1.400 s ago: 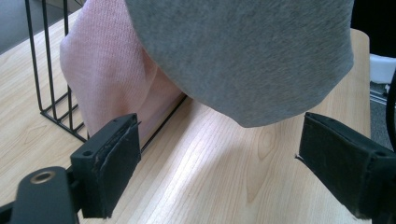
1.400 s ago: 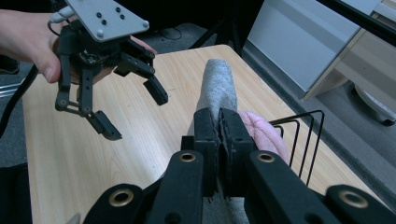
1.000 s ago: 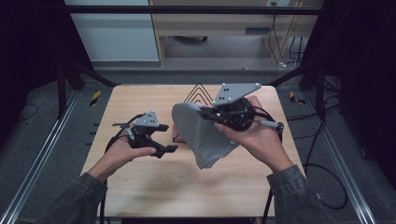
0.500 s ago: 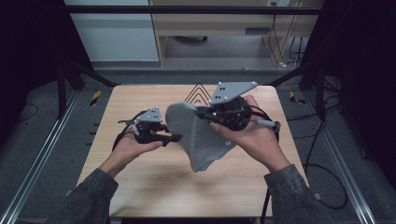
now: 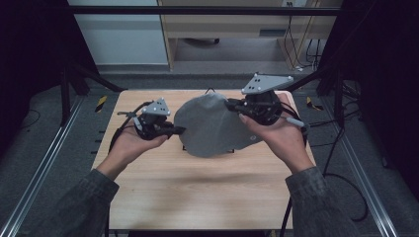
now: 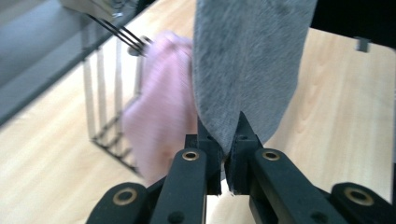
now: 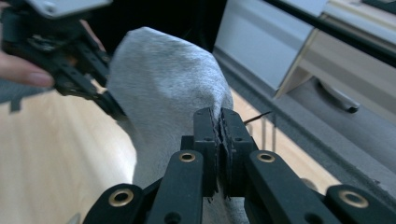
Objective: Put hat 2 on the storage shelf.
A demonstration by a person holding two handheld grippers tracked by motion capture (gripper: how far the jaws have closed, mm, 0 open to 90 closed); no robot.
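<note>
Wooden table (image 5: 197, 197), one grey cloth (image 5: 210, 126), two tools.

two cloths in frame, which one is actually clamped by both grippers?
The grey cloth: the left gripper pinches one edge, the right gripper the opposite one. The pink cloth hangs untouched on the wire rack behind it.

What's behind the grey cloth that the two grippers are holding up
Behind the grey cloth, the left gripper view shows a pink cloth beside a black wire rack. The grey cloth covers the pink cloth's far side.
</note>
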